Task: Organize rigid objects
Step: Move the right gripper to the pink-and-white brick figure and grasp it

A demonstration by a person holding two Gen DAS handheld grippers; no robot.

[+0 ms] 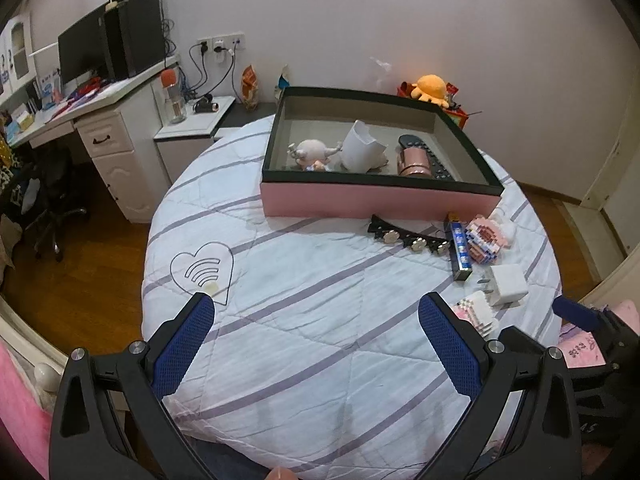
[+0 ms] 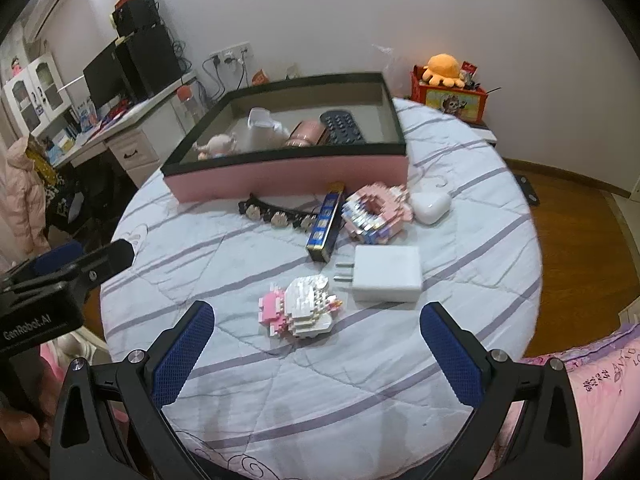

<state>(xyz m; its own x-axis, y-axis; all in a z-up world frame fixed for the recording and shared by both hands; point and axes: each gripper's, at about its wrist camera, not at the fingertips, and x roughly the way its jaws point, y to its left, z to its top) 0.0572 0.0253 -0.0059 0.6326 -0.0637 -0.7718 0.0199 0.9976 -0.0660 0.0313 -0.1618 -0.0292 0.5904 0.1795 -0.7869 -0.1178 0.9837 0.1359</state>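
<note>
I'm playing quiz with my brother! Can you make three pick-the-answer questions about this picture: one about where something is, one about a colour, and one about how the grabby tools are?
1. Where is the remote control?
A. Inside the box
B. On the floor
C. On the desk

2. What colour is the outside wall of the box?
A. Green
B. Pink
C. Yellow

3. How is the right tool?
A. Shut on the charger
B. Holding the plush toy
C. Open and holding nothing

Answers:
1. A, the remote lies in the box beside a rose-gold cylinder.
2. B, its long front wall is pink under a dark rim.
3. C, its blue fingers stand wide apart above the bedcover, with the white charger lying untouched ahead.
</note>
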